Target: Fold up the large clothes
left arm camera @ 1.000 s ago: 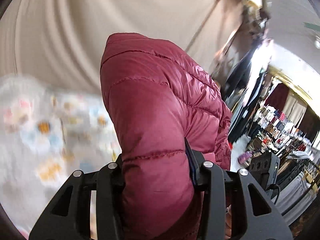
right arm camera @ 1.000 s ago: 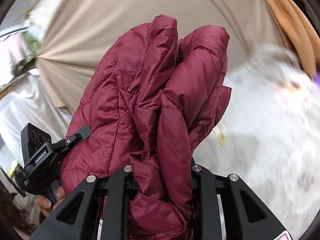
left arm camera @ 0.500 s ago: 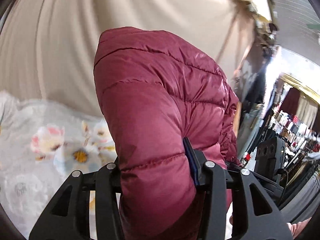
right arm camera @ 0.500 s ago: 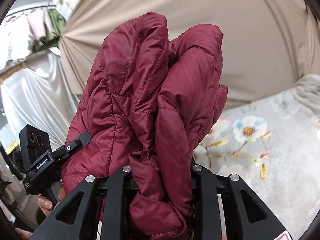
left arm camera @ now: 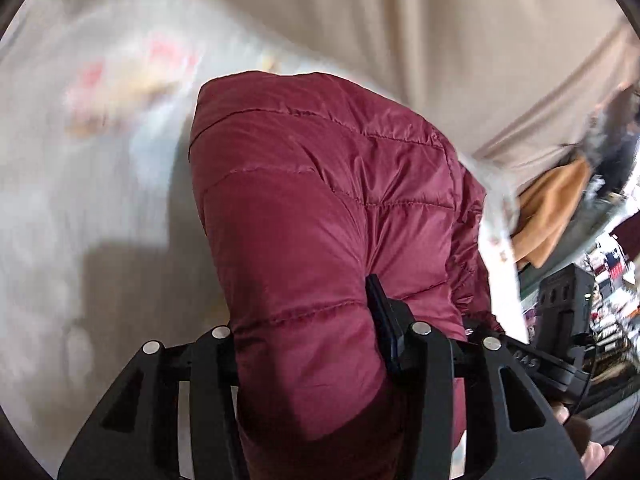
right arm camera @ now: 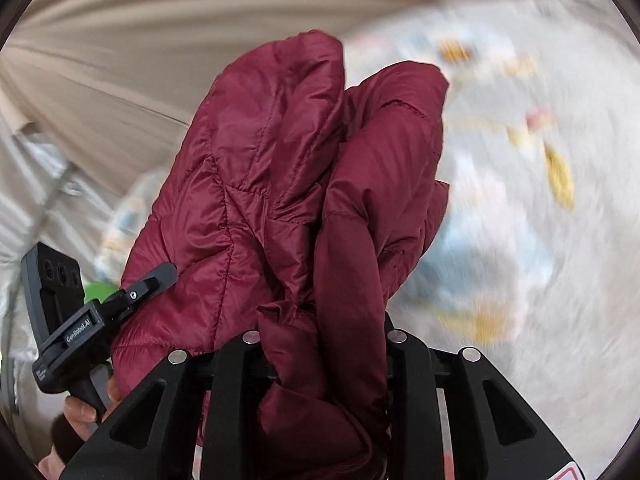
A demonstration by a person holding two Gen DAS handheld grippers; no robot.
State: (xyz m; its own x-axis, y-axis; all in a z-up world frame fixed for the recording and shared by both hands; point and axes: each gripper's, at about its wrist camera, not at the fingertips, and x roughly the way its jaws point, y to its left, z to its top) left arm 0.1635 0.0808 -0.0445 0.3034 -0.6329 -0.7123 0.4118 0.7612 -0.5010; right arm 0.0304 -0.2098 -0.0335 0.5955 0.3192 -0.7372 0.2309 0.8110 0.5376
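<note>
A maroon quilted puffer jacket is bunched up and hangs above a floral sheet. In the left wrist view my left gripper is closed on a thick fold of it, its jaws opening while the padding still fills the gap. My right gripper pinches a twisted bunch of the same jacket, jaws likewise opening with the fabric between them. The left gripper's finger shows at the jacket's left side in the right wrist view, held by a hand.
The floral sheet spreads below and to the right, blurred by motion. A beige curtain hangs behind it. A tan garment lies at the sheet's right edge, with shop racks beyond it.
Both grippers have dropped towards the sheet with the jacket and tipped downward. The sheet now fills much more of each view, and the curtain has slid to the top.
</note>
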